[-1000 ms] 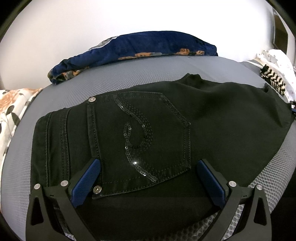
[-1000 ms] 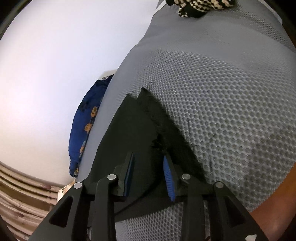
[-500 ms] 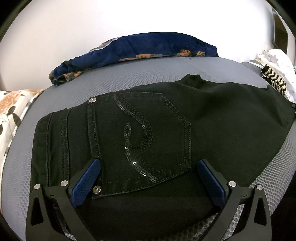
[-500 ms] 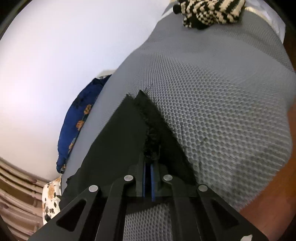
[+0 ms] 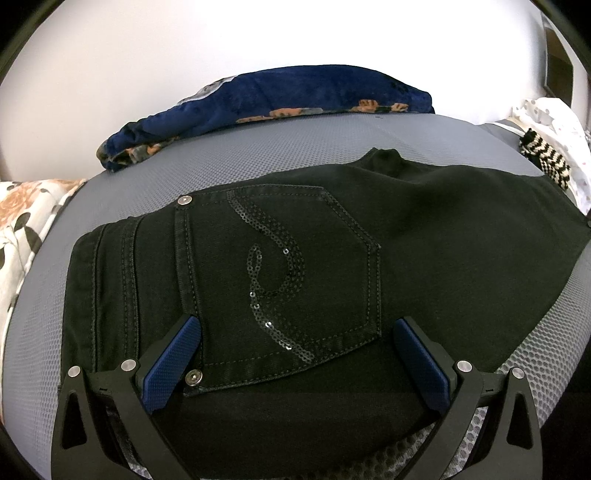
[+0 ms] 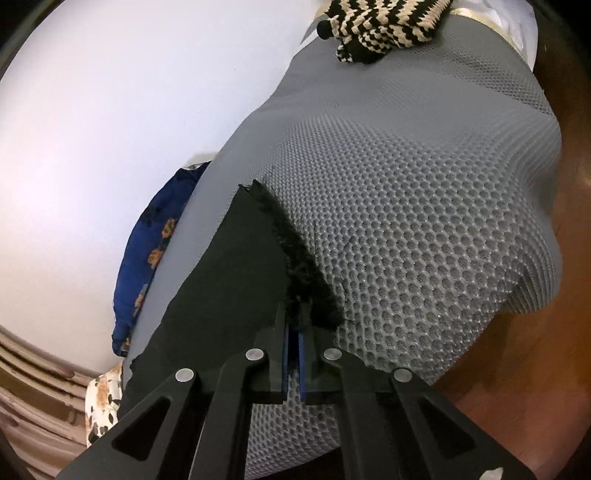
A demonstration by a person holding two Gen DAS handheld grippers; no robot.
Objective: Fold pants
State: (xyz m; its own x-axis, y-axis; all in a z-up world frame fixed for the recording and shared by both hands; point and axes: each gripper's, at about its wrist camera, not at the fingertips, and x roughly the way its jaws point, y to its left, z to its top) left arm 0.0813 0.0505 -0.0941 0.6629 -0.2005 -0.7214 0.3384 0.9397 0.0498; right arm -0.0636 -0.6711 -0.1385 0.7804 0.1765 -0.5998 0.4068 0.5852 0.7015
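Black pants (image 5: 424, 258) lie flat on a grey mesh mattress (image 6: 424, 221). The right gripper (image 6: 293, 332) is pinched tight on the frayed leg hem just ahead of it. The left gripper (image 5: 295, 354) hangs wide open over the back pocket, holding nothing. A good fold means lifting the hem high and carrying it toward the waistband — squarely. The mattress edge drops away right of the right gripper; a striped knit (image 6: 376, 26) lies far ahead.
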